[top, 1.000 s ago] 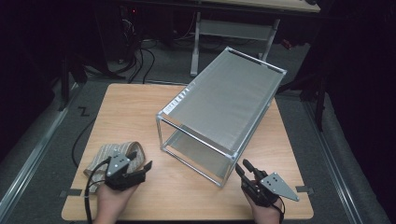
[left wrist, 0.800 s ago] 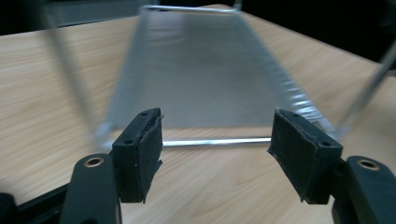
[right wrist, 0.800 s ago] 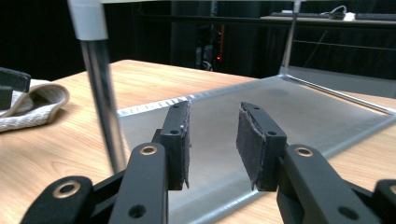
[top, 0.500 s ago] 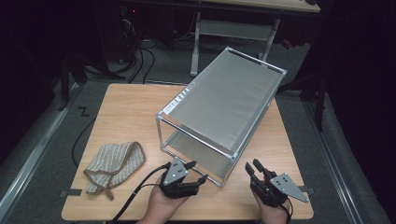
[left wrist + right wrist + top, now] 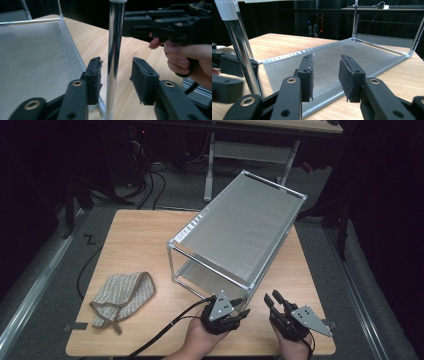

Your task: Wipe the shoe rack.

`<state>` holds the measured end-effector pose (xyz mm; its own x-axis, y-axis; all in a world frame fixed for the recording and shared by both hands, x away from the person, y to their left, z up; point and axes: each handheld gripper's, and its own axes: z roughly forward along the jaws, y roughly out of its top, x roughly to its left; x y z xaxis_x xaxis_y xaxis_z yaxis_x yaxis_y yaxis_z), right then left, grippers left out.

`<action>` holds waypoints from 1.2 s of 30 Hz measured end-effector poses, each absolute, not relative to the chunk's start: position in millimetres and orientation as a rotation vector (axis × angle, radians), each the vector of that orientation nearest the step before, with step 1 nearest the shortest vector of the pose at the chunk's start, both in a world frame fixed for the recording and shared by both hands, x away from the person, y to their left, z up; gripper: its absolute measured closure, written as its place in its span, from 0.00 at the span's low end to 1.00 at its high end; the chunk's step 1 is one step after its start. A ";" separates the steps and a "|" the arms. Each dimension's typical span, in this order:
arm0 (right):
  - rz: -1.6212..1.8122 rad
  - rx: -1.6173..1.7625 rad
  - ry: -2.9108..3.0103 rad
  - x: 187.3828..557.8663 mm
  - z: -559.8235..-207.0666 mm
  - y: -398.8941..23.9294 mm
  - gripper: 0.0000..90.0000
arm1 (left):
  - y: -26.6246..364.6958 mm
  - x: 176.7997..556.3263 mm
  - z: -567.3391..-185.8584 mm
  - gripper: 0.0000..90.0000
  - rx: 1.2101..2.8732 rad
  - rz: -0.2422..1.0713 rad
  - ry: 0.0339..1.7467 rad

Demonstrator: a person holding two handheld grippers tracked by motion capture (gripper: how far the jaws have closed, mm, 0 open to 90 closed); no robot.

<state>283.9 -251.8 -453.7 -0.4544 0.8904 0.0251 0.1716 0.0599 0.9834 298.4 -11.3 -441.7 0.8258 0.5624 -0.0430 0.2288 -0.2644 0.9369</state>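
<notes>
The left gripper (image 5: 239, 313) has crossed from the striped cloth (image 5: 122, 296) to the mesh shelf rack's (image 5: 235, 232) near corner post (image 5: 113, 57), its fingers closing around but not touching it. The left gripper view reveals that gap; the right gripper (image 5: 325, 75) hovers nearby, fingers spread on nothing. The wooden surface (image 5: 135, 240) sits in a dark room.

Both grippers black. Left gripper (image 5: 239, 314) w/ grey three-cornered plate on top, dark screw holes in it, black cable trailing off. Right gripper (image 5: 274, 301) same plate. Fingers (image 5: 308, 75): flat black bars, rough dark pads, brass-ringed pivot holes, small screws. Forearms bare, no sleeves.
</notes>
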 end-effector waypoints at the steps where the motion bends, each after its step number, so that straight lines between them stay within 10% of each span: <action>1: 1.446 1.069 1.705 283.7 -453.6 -251.7 0.72 | -12.5 298.6 -440.6 0.73 1.842 0.370 0.598; 4: 1.444 1.067 1.708 284.1 -454.1 -251.5 0.72 | -12.2 298.8 -439.7 0.89 1.838 0.389 0.598; 36: 1.284 1.123 1.713 319.4 -452.0 -241.4 0.72 | 180.1 275.0 -445.8 0.89 1.716 0.609 0.904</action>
